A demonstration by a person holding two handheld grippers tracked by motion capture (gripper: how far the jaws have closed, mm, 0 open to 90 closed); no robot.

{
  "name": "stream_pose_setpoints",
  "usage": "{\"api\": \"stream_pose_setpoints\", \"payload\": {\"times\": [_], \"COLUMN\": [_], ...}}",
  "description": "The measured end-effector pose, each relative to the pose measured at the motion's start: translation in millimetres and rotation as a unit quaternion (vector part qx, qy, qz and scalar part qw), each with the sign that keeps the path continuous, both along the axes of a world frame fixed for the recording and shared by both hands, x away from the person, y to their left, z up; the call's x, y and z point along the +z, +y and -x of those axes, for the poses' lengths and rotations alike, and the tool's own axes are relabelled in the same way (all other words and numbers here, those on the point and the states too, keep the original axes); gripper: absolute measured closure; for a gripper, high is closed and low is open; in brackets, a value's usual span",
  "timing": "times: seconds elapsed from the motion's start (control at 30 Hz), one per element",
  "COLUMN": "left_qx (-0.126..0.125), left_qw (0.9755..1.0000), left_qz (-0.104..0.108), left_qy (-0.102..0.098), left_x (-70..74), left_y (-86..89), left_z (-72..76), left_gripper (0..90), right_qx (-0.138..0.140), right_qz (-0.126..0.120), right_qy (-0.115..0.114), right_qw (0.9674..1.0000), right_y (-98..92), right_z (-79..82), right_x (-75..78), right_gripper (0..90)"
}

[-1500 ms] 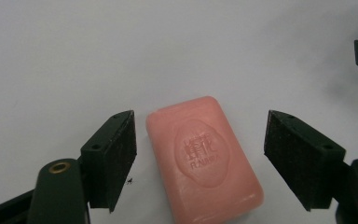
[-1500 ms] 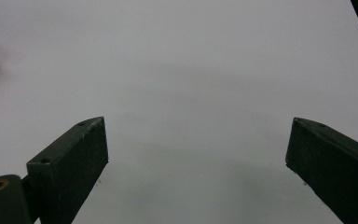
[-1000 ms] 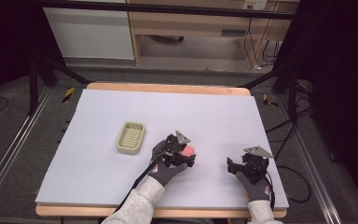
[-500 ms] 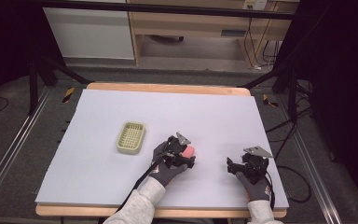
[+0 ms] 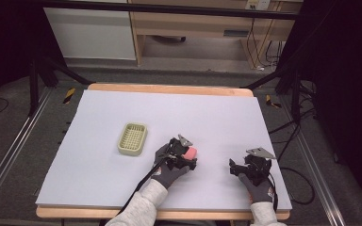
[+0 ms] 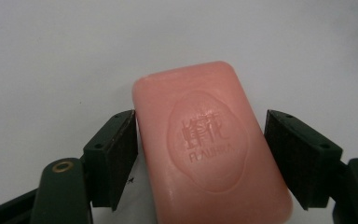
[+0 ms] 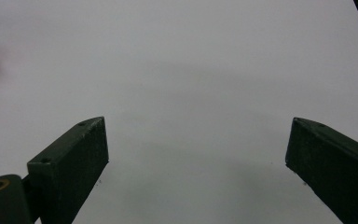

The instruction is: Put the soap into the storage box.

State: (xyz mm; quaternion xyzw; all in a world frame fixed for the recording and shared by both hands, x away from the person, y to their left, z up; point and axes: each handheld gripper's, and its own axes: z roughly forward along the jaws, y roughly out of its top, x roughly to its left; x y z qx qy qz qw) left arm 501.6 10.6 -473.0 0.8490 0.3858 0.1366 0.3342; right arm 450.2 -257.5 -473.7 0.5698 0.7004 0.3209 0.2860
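Soap [image 6: 209,144] sits between the jaws of my left gripper [image 6: 200,158], a pink bar with a stamped oval and lettering on its upper face. In the left gripper view the left jaw touches the bar's long side, while the right jaw stands just beside the other side with a thin strip of table showing between them, so I am around the bar but not clamped on it. The bar lies flat on the table [image 5: 217,117], tilted a little across the jaws, its far end reaching past their tips.

From the high view my left gripper [image 5: 181,155] is near the middle of the table, toward my edge, with the soap [image 5: 190,152] showing pink at its right side. My gloved left hand [image 5: 167,167] wraps the grip, and the cable trails back along my sleeve.

My right gripper [image 7: 198,154] has its jaws spread wide with nothing between them, only bare table. A sliver of pink shows at the left edge of the right gripper view. In the high view this gripper [image 5: 250,167] rests low over the table, well apart from the soap, to the right, its grey plate on top.

A dish [image 5: 132,139], pale green and ribbed, lies on the table to the left of my left gripper, near but apart from it, and holds nothing.
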Motion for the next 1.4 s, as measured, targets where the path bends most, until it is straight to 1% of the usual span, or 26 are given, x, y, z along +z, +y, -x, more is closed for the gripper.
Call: {"api": "stream_pose_setpoints", "payload": {"times": [0.03, 0.1, 0.3, 0.4, 0.57, 0.97, 1.23, 1.4], "left_qx": [0.002, 0.0, 0.001, 0.005, 0.01, 0.014, 0.01, 0.005], "left_qw": [1.0, 1.0, 1.0, 0.9999, 0.9998, 0.9998, 0.9999, 1.0], "left_qz": [0.002, -0.001, -0.006, -0.011, -0.014, -0.012, -0.008, -0.005], "left_qy": [0.002, 0.005, 0.001, -0.002, -0.001, 0.0, 0.005, 0.0], "left_x": [-0.9, -1.7, -2.0, -1.5, -0.5, -0.4, 1.1, 5.5], "left_y": [-0.3, -0.3, -1.2, -1.5, -1.0, -1.4, 0.7, 3.4], "left_z": [0.1, -0.3, 0.8, 1.7, 1.9, 2.2, 2.4, 4.2], "left_gripper": [26.7, 27.1, 28.8, 31.3, 36.6, 37.1, 37.2, 37.2], "right_qx": [0.0, -0.002, 0.0, 0.0, 0.0, 0.001, 0.0, 0.0], "right_qz": [0.0, -0.002, 0.0, -0.001, -0.001, -0.001, -0.001, 0.0], "right_qy": [0.0, 0.001, 0.0, 0.0, 0.001, 0.002, 0.001, 0.001], "right_qw": [1.0, 1.0, 1.0, 1.0, 1.0, 1.0, 1.0, 1.0], "right_y": [0.0, 0.2, 0.1, 0.1, 0.2, 0.1, 0.0, 0.0], "right_z": [0.0, 0.2, 0.0, -0.1, -0.2, -0.3, -0.3, -0.3], "right_x": [0.0, 0.2, 0.0, 0.0, -0.2, -0.2, -0.1, -0.1], "right_gripper": [6.1, 6.1, 6.1, 6.1, 6.1, 6.1, 6.1, 6.1]}}
